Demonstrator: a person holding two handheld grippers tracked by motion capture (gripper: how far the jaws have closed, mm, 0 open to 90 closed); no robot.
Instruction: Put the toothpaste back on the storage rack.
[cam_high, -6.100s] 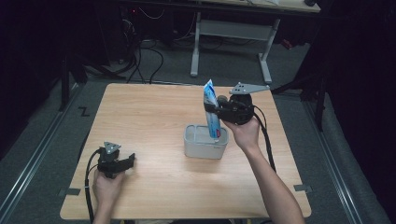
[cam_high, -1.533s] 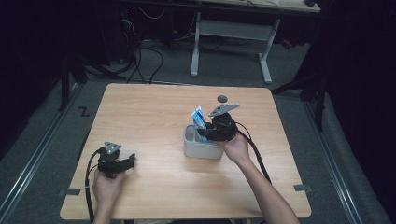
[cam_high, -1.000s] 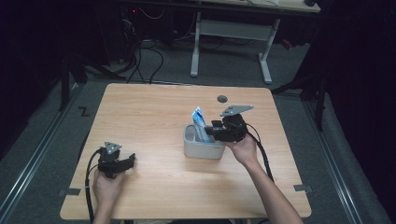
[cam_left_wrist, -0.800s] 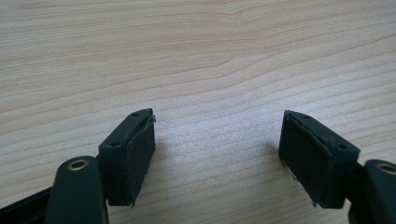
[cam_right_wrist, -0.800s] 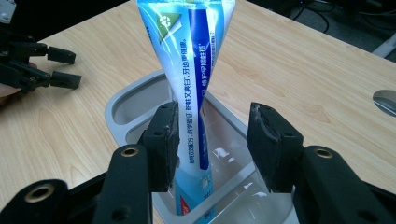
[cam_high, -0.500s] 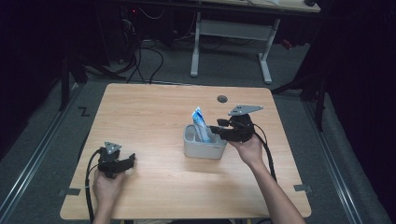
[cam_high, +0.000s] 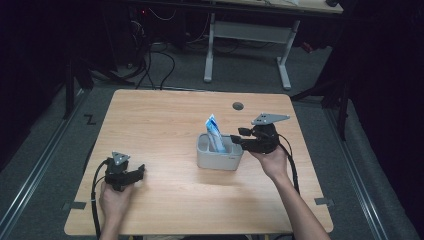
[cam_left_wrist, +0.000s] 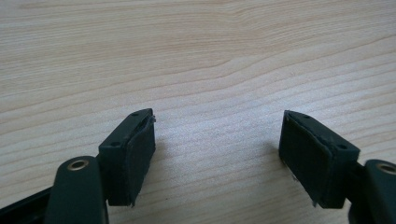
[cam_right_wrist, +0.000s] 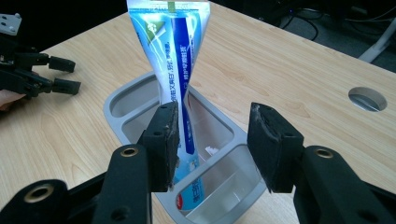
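A blue and white toothpaste tube (cam_high: 215, 132) stands cap down in a grey holder (cam_high: 220, 161) with compartments, near the table's middle. It leans slightly. My right gripper (cam_high: 238, 138) hovers just right of the holder, open, its jaws pointing at the tube and apart from it. In the right gripper view the tube (cam_right_wrist: 175, 60) rises from the holder's (cam_right_wrist: 135, 95) middle compartment, beyond my right gripper (cam_right_wrist: 215, 135), with nothing between the pads. My left gripper (cam_high: 141, 170) rests open on the wood at the front left, jaws wide over bare table in its own view (cam_left_wrist: 217, 154).
A round cable hole (cam_high: 238, 106) sits in the tabletop behind the holder. The wooden table (cam_high: 160, 125) is bare around both hands. A white-legged desk (cam_high: 250, 30) and cables stand on the floor beyond the far edge.
The right gripper, which earlier held the tube above the holder, has let it go inside the holder and drawn back to the right and slightly up. The left gripper has stayed put.
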